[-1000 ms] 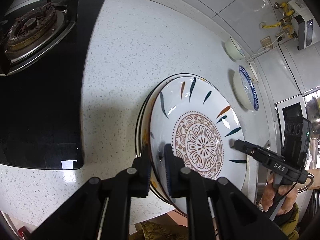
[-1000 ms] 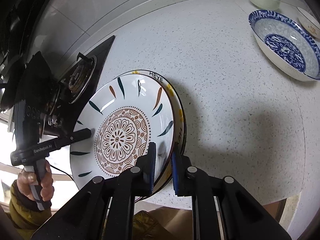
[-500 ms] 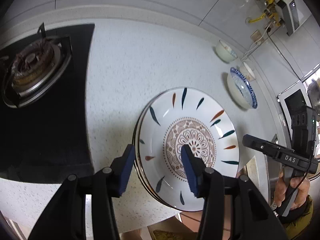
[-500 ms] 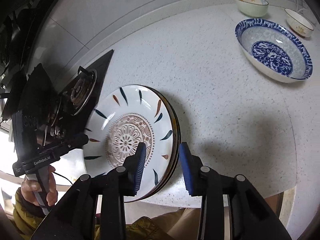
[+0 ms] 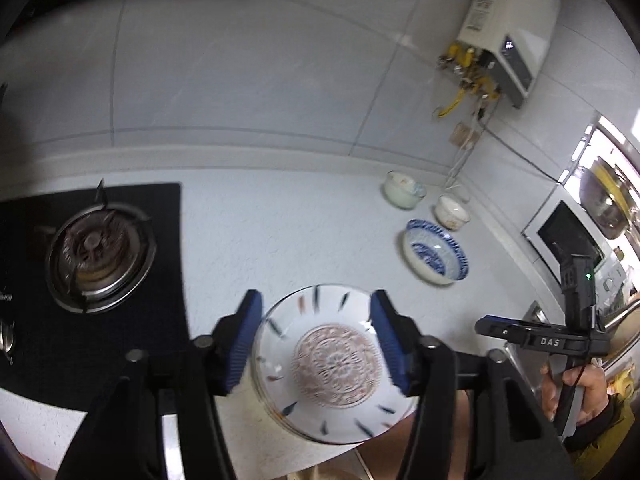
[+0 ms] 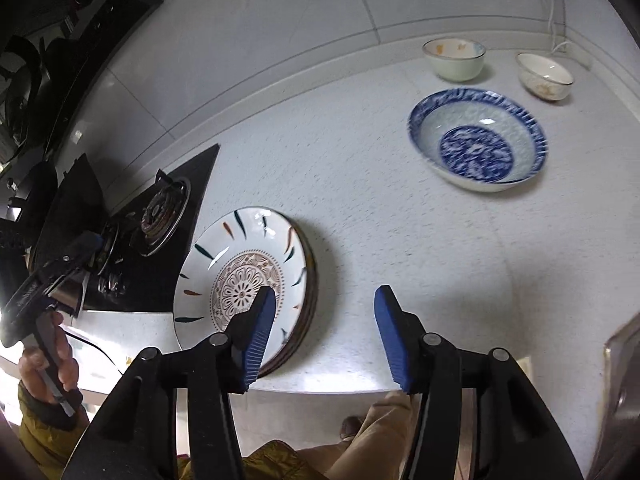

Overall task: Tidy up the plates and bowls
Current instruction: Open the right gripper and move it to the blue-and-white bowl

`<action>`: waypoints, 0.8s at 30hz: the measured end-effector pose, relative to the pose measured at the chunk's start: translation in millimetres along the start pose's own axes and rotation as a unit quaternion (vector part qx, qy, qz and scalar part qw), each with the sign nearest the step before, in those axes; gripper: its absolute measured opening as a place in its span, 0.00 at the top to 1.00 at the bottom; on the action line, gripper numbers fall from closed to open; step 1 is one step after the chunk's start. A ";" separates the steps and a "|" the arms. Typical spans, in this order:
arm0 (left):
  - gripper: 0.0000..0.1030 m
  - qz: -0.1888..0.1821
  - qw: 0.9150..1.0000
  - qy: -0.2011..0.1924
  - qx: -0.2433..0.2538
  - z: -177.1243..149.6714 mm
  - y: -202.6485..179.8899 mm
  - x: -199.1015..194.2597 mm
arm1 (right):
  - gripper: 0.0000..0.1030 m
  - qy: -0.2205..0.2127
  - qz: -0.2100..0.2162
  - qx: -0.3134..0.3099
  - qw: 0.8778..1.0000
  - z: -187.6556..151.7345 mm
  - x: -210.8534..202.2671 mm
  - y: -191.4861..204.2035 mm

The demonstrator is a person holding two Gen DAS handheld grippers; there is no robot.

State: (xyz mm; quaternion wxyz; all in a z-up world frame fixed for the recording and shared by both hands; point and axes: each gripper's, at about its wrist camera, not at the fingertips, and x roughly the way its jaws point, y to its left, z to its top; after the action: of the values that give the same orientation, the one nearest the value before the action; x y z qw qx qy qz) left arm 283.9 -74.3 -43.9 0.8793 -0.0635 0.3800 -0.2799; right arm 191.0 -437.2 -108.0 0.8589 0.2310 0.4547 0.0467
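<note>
"DAS" on right gripper body (other lettering unreadable), plates nearby

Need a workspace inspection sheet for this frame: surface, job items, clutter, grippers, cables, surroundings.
Surface: speckled white countertop, bare between dishes.
Job's things: patterned plate stack near the front edge; blue-and-white bowl; green bowl and cream bowl by the wall.
Clutter: nothing seen.
Grippers: left gripper open, above the stack; right gripper open, holding nothing.
Cables: white cord hanging from the wall socket.
Surroundings: gas stove left of the stack; water heater on the tiled wall.
</note>
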 end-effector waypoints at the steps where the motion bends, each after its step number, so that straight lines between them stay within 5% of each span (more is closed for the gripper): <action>1: 0.35 -0.007 1.000 -0.004 0.005 1.5 -9.1 1.2 | 0.51 -0.006 -0.006 0.000 1.000 0.5 -5.6 -4.3; 8: 0.25 -0.039 0.999 0.022 0.024 7.5 -73.2 46.6 | 0.29 -0.041 -0.030 -0.001 0.999 20.2 -34.9 -50.9; 16: 0.24 -0.045 0.996 0.077 -0.007 19.1 -151.7 148.6 | 0.24 -0.025 -0.051 -0.006 0.998 63.4 -36.7 -133.4; 24: 0.24 0.020 0.983 0.154 -0.100 17.3 -172.1 277.3 | 0.24 -0.008 -0.056 0.004 0.998 130.0 -1.2 -207.5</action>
State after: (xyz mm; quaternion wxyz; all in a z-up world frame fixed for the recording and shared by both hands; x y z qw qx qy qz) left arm 373.4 -369.7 -151.3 0.8051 -0.1001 0.5379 -0.2290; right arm 267.6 -668.2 -135.9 0.8629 0.2089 0.4602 -0.0046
